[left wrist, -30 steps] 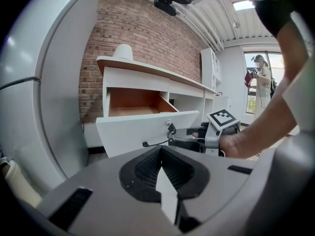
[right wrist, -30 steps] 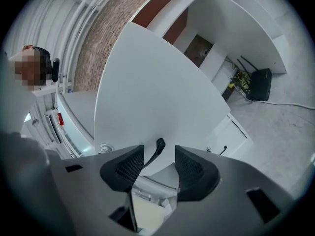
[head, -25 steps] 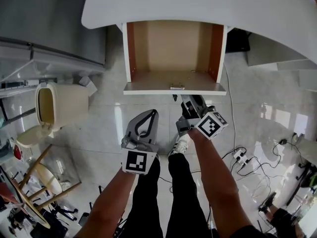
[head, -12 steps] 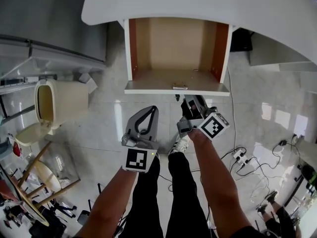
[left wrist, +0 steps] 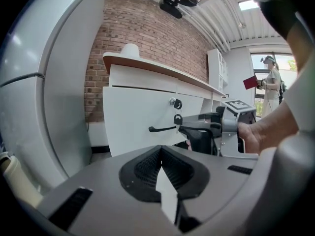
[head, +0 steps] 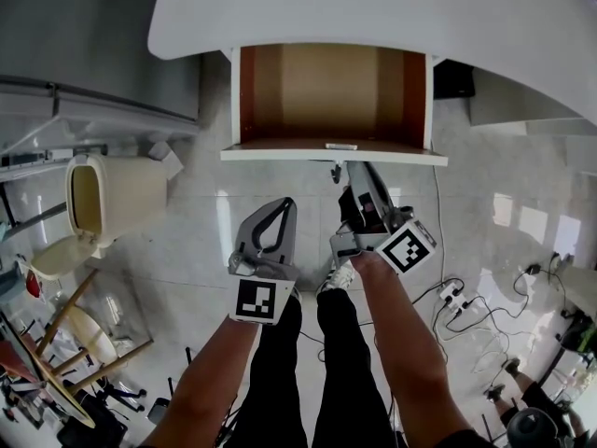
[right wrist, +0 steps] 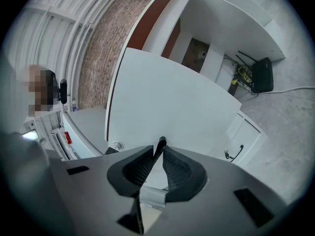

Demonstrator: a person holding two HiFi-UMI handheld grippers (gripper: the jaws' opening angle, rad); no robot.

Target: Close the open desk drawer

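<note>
Right fingers [right wrist: 140, 168] have just been closing and now pinch the dark handle [right wrist: 160, 142] of the drawer [right wrist: 167, 97]. I see the handle as a thin dark tab caught right between the two tips. My right gripper [head: 354, 170] points roughly level at the drawer front. That front stands straight ahead of the fingertips and fills the middle of the right gripper view. Round lock [right wrist: 116, 144] on the front, just left of the fingers in that view.

Head view: drawer is open, pulled out from under the white surface [head: 373, 7]. Its brown inside lies beyond the fingers. Its white front edge lies directly ahead of them, with the handle at their tips.

Left fingers [left wrist: 142, 168] are pressed together tip to tip, holding nothing. My left gripper [head: 287, 211] sits beside the right one, short of the drawer front and apart from it. In the left gripper view the drawer front is ahead of the fingers. The handle there is above and just right of their tips, with the right gripper clamped on its right end.

Other: black box [right wrist: 261, 75] on the floor [head: 187, 241] under the surface, far right of the right fingers. Cream bin [head: 112, 194] on the floor, well left of the left fingers.
</note>
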